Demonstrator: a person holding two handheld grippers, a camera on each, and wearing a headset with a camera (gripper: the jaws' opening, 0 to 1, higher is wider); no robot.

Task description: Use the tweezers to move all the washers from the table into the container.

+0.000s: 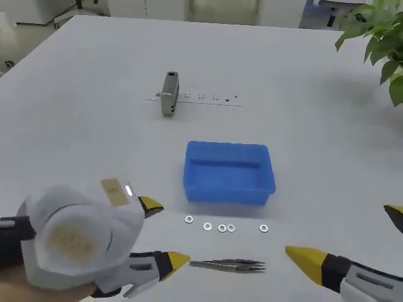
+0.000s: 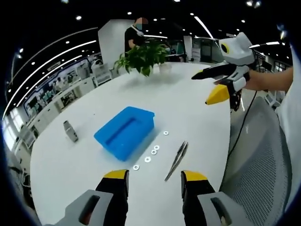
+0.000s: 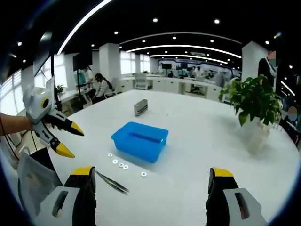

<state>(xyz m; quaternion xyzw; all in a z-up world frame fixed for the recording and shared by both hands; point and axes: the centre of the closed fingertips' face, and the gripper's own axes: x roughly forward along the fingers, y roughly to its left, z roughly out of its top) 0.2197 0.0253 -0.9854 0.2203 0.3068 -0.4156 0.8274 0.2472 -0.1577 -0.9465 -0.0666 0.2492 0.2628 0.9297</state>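
In the head view the tweezers (image 1: pixel 228 265) lie flat at bottom centre, between the left gripper (image 1: pixel 165 231) and the right gripper (image 1: pixel 340 231), both spread wide and empty. Five washers (image 1: pixel 221 228) sit in a row just below the blue container (image 1: pixel 227 192) at frame centre. Best to come in low and close across both tweezer arms, leaving the tips free.

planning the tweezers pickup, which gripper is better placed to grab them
Left, probably: the tweezers lie just ahead of the left gripper, roughly between its open jaws; for the right gripper they sit off to one side, beside one jaw.
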